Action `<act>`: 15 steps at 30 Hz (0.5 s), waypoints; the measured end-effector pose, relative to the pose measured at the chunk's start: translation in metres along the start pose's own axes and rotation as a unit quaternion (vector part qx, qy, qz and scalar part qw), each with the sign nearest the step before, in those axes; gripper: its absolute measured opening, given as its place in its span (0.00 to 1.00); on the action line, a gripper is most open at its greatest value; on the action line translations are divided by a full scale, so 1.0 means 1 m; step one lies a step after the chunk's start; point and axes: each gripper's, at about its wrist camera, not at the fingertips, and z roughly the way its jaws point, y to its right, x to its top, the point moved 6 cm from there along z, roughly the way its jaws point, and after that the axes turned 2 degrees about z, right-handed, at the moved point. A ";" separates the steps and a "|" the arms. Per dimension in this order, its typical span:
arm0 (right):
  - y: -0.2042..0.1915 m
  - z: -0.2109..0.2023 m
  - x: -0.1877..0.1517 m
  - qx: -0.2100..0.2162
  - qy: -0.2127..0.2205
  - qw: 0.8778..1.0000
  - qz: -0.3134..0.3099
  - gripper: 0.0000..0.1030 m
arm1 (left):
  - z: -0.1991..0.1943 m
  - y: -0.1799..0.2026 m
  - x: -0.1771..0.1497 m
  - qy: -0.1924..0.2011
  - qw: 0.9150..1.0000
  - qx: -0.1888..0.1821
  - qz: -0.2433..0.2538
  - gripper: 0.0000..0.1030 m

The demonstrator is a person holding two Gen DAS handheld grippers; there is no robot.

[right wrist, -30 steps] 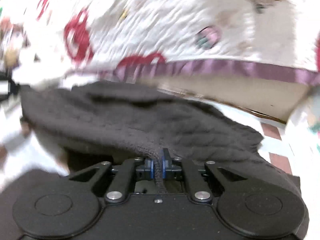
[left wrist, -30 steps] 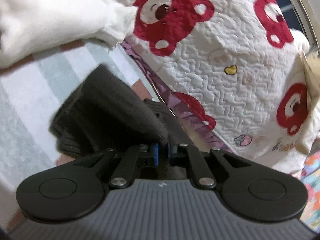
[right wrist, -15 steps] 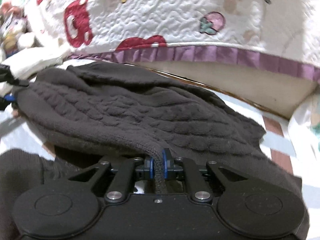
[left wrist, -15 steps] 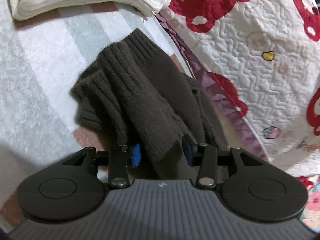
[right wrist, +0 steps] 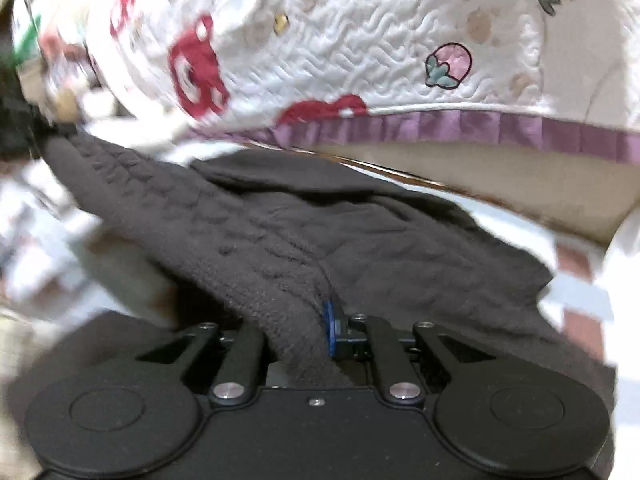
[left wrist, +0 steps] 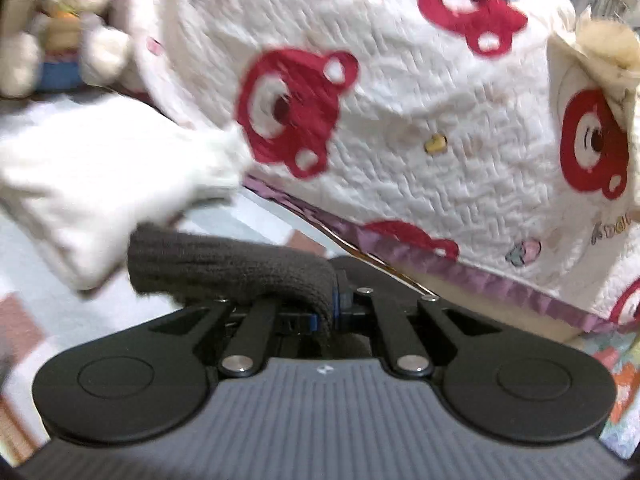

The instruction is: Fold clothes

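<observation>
a: what are the left gripper (left wrist: 334,304)'s jaws doing?

b: clamped tight on a fold of the dark knit sweater (left wrist: 228,266). the cloth runs out of them to the left as a thick roll, draped over the left finger.

a: and the right gripper (right wrist: 326,326)?

b: its jaws are pinched on the same sweater (right wrist: 280,232). the knit bunches between them, covers the left finger and spreads ahead and to both sides.

a: what lies past the jaws?

b: a white quilt with red bears (left wrist: 400,120), its purple trim (right wrist: 480,128) just beyond the sweater. ahead and left of the left jaws sits a white folded cloth (left wrist: 100,176), with a blurred plush toy (left wrist: 68,28) beyond it.
</observation>
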 end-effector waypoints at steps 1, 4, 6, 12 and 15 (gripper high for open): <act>-0.003 -0.009 -0.002 0.018 -0.002 1.000 0.011 0.11 | -0.009 -0.008 -0.006 -0.005 1.000 0.015 -0.010 0.06; -0.017 -0.001 -0.029 0.043 -0.045 0.998 -0.006 0.11 | -0.007 -0.037 -0.040 -0.063 0.995 0.076 -0.017 0.06; -0.022 0.012 -0.046 0.037 -0.064 0.997 -0.016 0.11 | -0.010 -0.048 -0.048 -0.077 0.992 0.092 -0.025 0.06; -0.022 0.001 -0.032 0.046 -0.029 0.998 0.028 0.12 | -0.031 -0.037 -0.025 -0.044 0.994 0.102 0.012 0.06; -0.025 0.000 -0.039 0.053 -0.041 0.998 0.011 0.12 | -0.022 -0.045 -0.038 -0.070 0.989 0.128 0.011 0.06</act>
